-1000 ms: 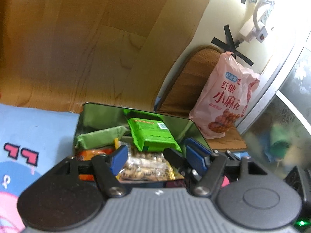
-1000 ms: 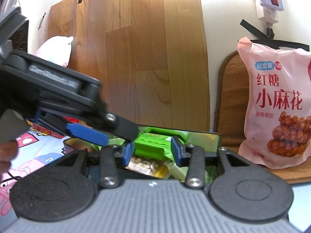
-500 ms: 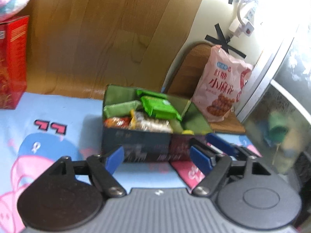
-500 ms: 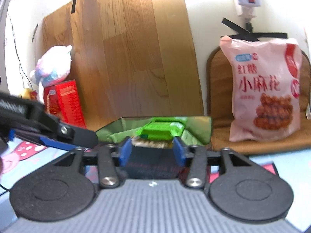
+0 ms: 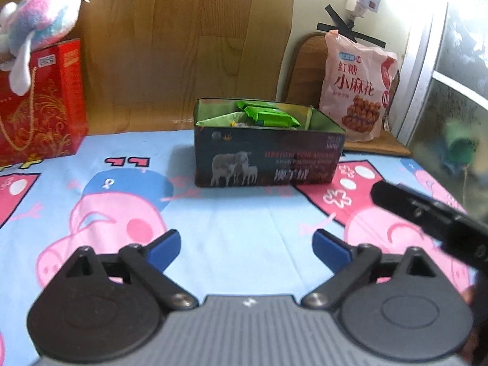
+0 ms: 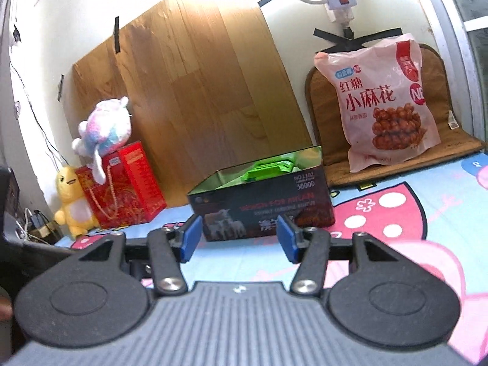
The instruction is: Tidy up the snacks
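A dark box with sheep printed on its side (image 5: 268,161) stands on the cartoon-print cloth and holds green snack packets (image 5: 268,116). It also shows in the right wrist view (image 6: 262,204) with the green packets (image 6: 268,167) inside. My left gripper (image 5: 246,248) is open and empty, well back from the box above the cloth. My right gripper (image 6: 238,238) is open and empty, in front of the box. Part of the right gripper's body (image 5: 427,213) shows at the right in the left wrist view.
A pink snack bag (image 6: 384,103) leans on a brown cushion (image 6: 433,61) behind the box at the right. A red gift box (image 6: 122,186) with a plush toy (image 6: 103,128) on top stands at the left, a yellow plush (image 6: 71,201) beside it. A wood panel (image 6: 198,91) backs the scene.
Both grippers have pulled back from above the box to well in front of it. The left gripper's jaws stand wider apart. The box and its snacks have not moved.
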The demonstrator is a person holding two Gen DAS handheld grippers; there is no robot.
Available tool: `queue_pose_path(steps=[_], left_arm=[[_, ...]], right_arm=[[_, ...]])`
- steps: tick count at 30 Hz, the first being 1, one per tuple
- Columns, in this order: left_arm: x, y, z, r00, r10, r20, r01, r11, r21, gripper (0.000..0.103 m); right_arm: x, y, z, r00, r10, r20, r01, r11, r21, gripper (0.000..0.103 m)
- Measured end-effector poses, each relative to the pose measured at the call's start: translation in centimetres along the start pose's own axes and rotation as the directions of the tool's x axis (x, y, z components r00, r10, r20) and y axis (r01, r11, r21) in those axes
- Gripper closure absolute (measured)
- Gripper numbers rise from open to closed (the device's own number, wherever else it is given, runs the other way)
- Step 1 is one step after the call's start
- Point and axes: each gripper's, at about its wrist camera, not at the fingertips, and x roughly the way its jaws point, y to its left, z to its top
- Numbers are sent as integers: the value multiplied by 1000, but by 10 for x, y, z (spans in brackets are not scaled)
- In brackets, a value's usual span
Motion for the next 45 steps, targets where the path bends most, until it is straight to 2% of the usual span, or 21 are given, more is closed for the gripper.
queue_pose_path(steps=[2, 6, 10, 12, 14, 20, 23, 32, 45], left_arm=[[-8, -2, -7, 1000, 19, 7, -19, 1000, 9, 0], [-18, -4, -22, 999, 47, -9, -46, 999, 18, 0], [-23, -4, -34, 996, 70, -47, -70, 997, 13, 0], [-26, -5, -39, 995, 91, -49, -90, 996, 25, 0], [-29, -6, -44, 992, 119, -42, -117, 992, 36, 0], [-39, -11, -56, 979, 205, 17, -206, 976, 66, 0], [-39, -14, -63, 971, 237, 23, -238, 967, 90, 0], [-34, -20, -80, 971, 239, -24, -235, 965, 120, 0], [-31, -19, -82, 969, 245, -25, -241, 965, 106, 0]], right_arm=[[-9, 5, -3, 1000, 9, -3, -9, 1000, 11, 43], [-24, 9, -10, 999, 26, -22, -24, 998, 61, 30], [-36, 13, -18, 999, 28, -38, -24, 994, 107, 25], [-42, 16, -23, 999, 21, -42, -15, 991, 136, 12], [-47, 19, -28, 999, 16, -45, -9, 988, 154, 7], [-56, 27, -44, 997, 22, -69, -9, 984, 177, 6], [-58, 31, -51, 996, 27, -82, -12, 985, 174, 6], [-58, 38, -60, 995, 34, -96, -16, 984, 176, 6], [-54, 36, -64, 996, 23, -89, -8, 985, 173, 6]])
